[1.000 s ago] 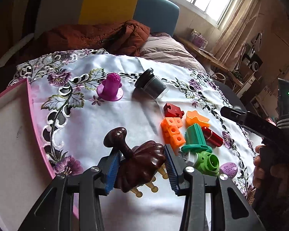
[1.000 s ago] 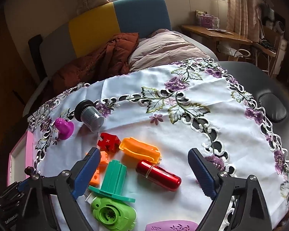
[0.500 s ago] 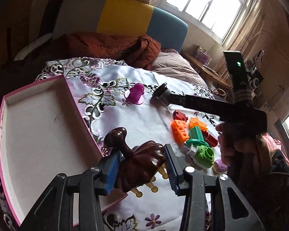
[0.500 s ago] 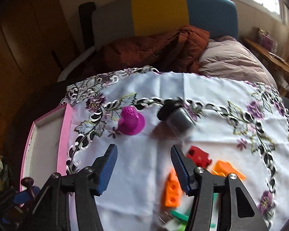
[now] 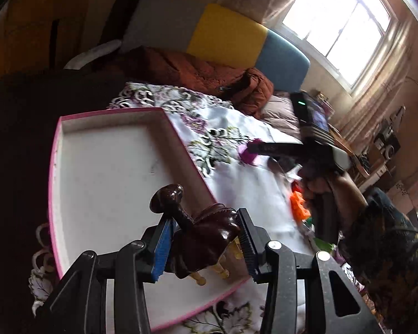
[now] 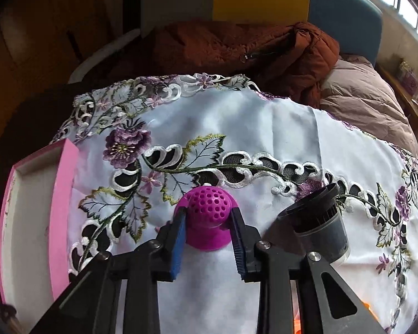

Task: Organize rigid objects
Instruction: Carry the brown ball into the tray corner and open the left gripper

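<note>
My left gripper (image 5: 204, 246) is shut on a glossy dark brown wooden massager (image 5: 203, 236) with pale pegs underneath and holds it above the near right edge of the pink-rimmed white tray (image 5: 103, 172). My right gripper (image 6: 209, 239) has its jaws on both sides of a magenta perforated dome piece (image 6: 210, 217) that stands on the white embroidered cloth; the pads touch its sides. The same piece shows blurred in the left wrist view (image 5: 249, 156), with the right gripper's body over it.
A dark grey cylinder with a black cap (image 6: 317, 222) lies just right of the magenta piece. The tray also shows at the left of the right wrist view (image 6: 67, 194). An orange block (image 5: 299, 206) and green parts lie behind the hand. A brown jacket (image 6: 250, 47) lies past the table.
My left gripper has carried the brown massager left, over the tray. My right gripper has moved left and forward to the magenta piece and closed its jaws around it.
</note>
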